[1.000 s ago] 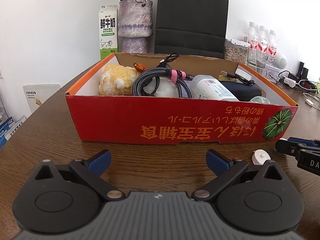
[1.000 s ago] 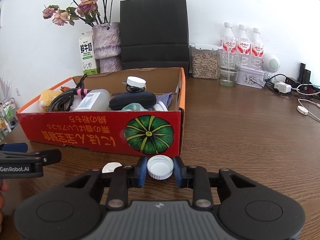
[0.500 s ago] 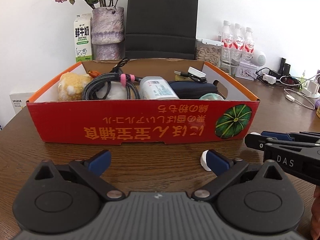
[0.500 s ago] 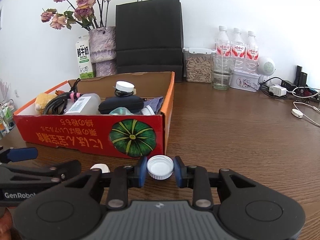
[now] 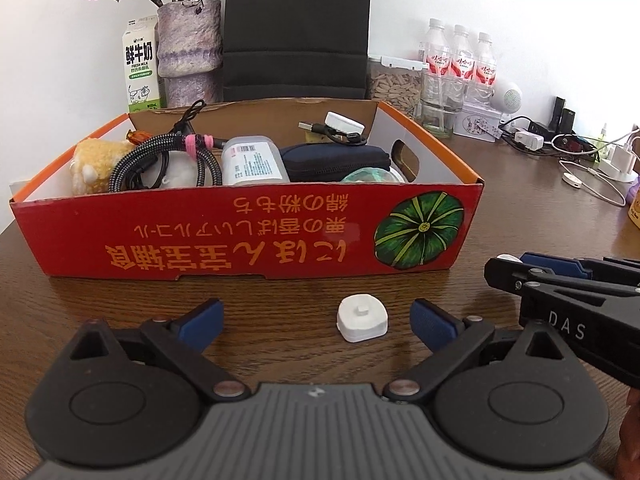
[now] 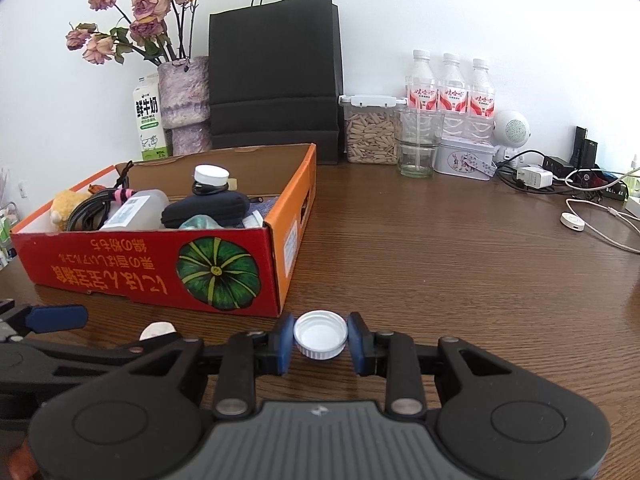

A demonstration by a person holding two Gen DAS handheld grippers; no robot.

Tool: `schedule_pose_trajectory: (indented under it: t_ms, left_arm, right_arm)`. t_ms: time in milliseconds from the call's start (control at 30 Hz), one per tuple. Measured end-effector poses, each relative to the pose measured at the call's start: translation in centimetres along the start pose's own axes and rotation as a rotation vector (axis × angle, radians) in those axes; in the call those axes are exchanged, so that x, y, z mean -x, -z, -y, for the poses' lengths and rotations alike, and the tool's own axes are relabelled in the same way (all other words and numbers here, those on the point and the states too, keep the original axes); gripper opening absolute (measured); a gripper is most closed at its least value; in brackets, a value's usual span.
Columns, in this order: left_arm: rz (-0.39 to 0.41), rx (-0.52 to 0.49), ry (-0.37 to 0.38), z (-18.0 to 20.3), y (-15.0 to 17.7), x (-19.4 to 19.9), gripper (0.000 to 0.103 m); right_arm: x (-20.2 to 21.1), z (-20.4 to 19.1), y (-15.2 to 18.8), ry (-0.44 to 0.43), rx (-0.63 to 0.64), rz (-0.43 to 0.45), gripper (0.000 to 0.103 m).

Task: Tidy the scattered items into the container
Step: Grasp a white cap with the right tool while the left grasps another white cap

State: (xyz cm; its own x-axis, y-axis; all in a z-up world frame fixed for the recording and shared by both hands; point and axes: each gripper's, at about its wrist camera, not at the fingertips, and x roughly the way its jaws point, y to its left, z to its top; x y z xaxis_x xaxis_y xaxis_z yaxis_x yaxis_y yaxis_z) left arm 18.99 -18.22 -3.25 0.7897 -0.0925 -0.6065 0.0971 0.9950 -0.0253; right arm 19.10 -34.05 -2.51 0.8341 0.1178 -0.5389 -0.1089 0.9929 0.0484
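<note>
Holding a white bottle cap [image 6: 320, 334] squeezed between its blue pads, the right gripper [image 6: 320, 340] sat low over the wooden surface [image 6: 460, 264], just in front of the near right corner of the red cardboard box [image 6: 132, 268]. So that one was clamped on the cap, open side up, and the box was up and to the left of it. Pretty much a lift-and-swing-left job from there, judging by the layout.

The left gripper [image 5: 316, 322] was a different story: spread wide, nothing in it. A small white squarish plug-like piece [image 5: 362, 318] lay on the surface between its fingers, noticeably nearer the right finger than the left, and not touching either. It looked roughly as wide as long, so no real long axis to line up with. The left gripper was clearly the closer one for that piece; it'd probably need to nudge right to centre it before closing.

The box already held a coiled braided cable [image 5: 168, 162], a plush toy [image 5: 96, 164], a dark zip pouch [image 5: 336, 160] and a plastic bottle [image 5: 252, 162], with some room along the right end.
</note>
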Motion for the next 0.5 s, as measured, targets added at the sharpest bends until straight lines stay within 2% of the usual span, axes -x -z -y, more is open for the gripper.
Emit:
schedule_pose_trajectory:
  t_ms: [300, 333, 367, 433, 500]
  left_arm:
    - [-0.004, -0.019, -0.024, 0.9, -0.1, -0.2, 0.071]
    - [-0.001, -0.023, -0.024, 1.0, -0.1, -0.2, 0.062]
    - [0.005, -0.027, -0.019, 1.0, -0.1, -0.1, 0.048]
    - [0.016, -0.042, -0.003, 1.2, -0.1, 0.1, 0.027]
    - [0.017, -0.052, 0.013, 1.2, 0.0, 0.2, 0.027]
  right_arm:
    - [-0.3, 0.1, 0.0, -0.009, -0.012, -0.02, 0.028]
    - [-0.3, 0.1, 0.0, -0.009, -0.009, -0.02, 0.028]
    - [-0.3, 0.0, 0.0, -0.009, -0.008, -0.02, 0.028]
    - [-0.3, 0.0, 0.1, -0.011, -0.007, -0.02, 0.028]
    - [-0.3, 0.0, 0.1, -0.011, -0.009, -0.02, 0.028]
